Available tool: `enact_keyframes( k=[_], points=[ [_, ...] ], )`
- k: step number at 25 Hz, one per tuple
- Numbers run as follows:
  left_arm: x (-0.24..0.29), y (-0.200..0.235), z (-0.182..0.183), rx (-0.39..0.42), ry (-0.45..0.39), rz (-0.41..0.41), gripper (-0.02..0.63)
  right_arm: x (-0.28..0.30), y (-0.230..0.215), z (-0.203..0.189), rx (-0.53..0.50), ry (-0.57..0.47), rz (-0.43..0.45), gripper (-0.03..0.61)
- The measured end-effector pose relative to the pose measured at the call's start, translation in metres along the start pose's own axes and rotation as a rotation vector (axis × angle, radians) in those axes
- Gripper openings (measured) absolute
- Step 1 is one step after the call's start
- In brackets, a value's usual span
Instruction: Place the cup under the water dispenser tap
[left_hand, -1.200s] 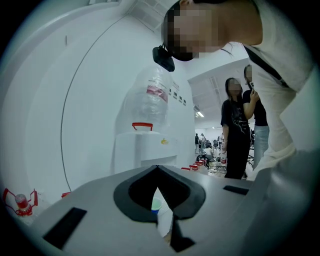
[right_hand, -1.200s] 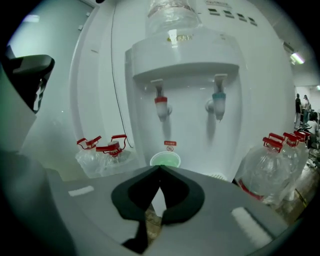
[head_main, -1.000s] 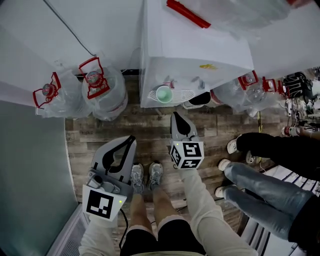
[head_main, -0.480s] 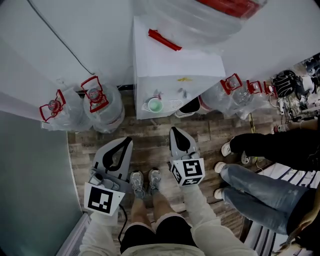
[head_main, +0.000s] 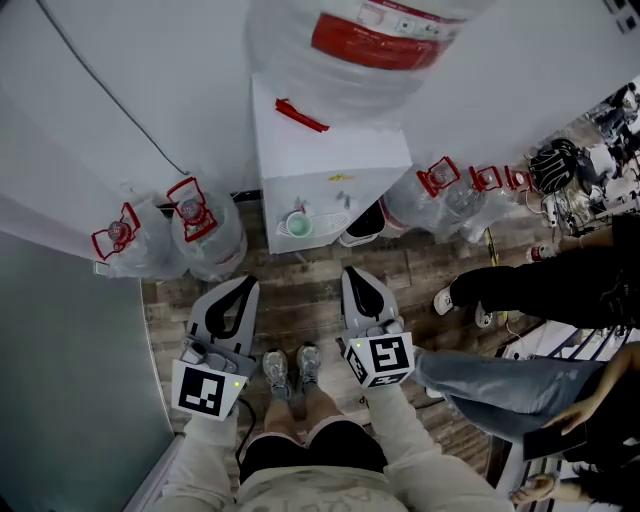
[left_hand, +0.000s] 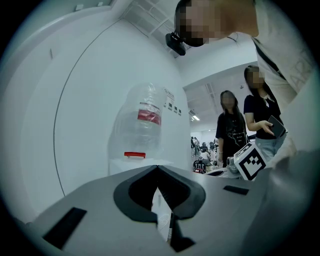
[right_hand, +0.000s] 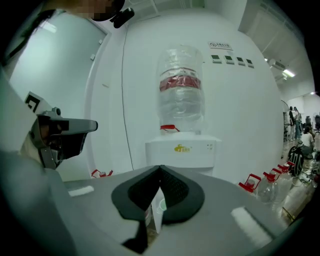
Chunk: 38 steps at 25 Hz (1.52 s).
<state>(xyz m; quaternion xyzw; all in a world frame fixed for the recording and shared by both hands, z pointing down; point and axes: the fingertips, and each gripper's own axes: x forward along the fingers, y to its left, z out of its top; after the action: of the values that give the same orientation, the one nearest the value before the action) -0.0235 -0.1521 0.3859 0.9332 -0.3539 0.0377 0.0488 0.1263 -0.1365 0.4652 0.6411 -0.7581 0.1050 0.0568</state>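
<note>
Cup (head_main: 298, 224) placement looked complete. The pale green cup stood upright on the drip tray (head_main: 330, 221) at the front of the white water dispenser (head_main: 330, 165), in the upper centre of the head view, and nothing touched it. The left gripper (head_main: 245, 284) and the right gripper (head_main: 352, 273) hung side by side in the lower middle of that frame, above the wooden floor (head_main: 300, 290) and well short of the dispenser. On each, the fingers were pressed together at the tips with nothing between them.

What remained, by my judgement, was only a check that the cup sat straight beneath a tap. Doing that well meant keeping both grippers back and level. The cup looked light enough to slide or tip at a brush, so neither should sweep toward it. If it needed shifting, the right gripper was better lined up. Its fingers would have to spread before the approach, come in level, close softly on the cup wall, and let go only once the cup stood flat.

The taps were too small to make out in the head view, so I could not tell whether the cup was exactly under one. The right gripper view showed only a sliver of the cup, in the gap below its fingertips. The left gripper view showed no cup. The big bottle (head_main: 360, 45) on top was cut off at the upper edge. Whether the cup held water could not be seen.
</note>
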Motion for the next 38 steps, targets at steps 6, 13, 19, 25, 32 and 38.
enact_keyframes(
  k=[6, 13, 19, 25, 32, 38],
  points=[
    [-0.012, -0.005, 0.033, 0.011, -0.022, 0.009, 0.005, -0.029, 0.004, 0.044, -0.017, -0.037, -0.014, 0.009],
    [-0.023, -0.017, 0.071, 0.047, -0.051, 0.001, 0.006, -0.06, 0.009, 0.08, -0.035, -0.056, -0.016, 0.009],
    [-0.033, -0.031, 0.095, 0.072, -0.081, -0.017, 0.005, -0.079, 0.016, 0.105, -0.03, -0.085, -0.003, 0.009],
    [-0.04, -0.035, 0.11, 0.068, -0.093, -0.009, 0.005, -0.087, 0.024, 0.131, -0.064, -0.121, 0.005, 0.009],
    [-0.045, -0.038, 0.13, 0.092, -0.141, -0.021, 0.006, -0.095, 0.028, 0.154, -0.08, -0.153, 0.001, 0.009],
    [-0.048, -0.036, 0.131, 0.117, -0.119, -0.002, 0.006, -0.102, 0.026, 0.165, -0.097, -0.171, -0.011, 0.009]
  ],
)
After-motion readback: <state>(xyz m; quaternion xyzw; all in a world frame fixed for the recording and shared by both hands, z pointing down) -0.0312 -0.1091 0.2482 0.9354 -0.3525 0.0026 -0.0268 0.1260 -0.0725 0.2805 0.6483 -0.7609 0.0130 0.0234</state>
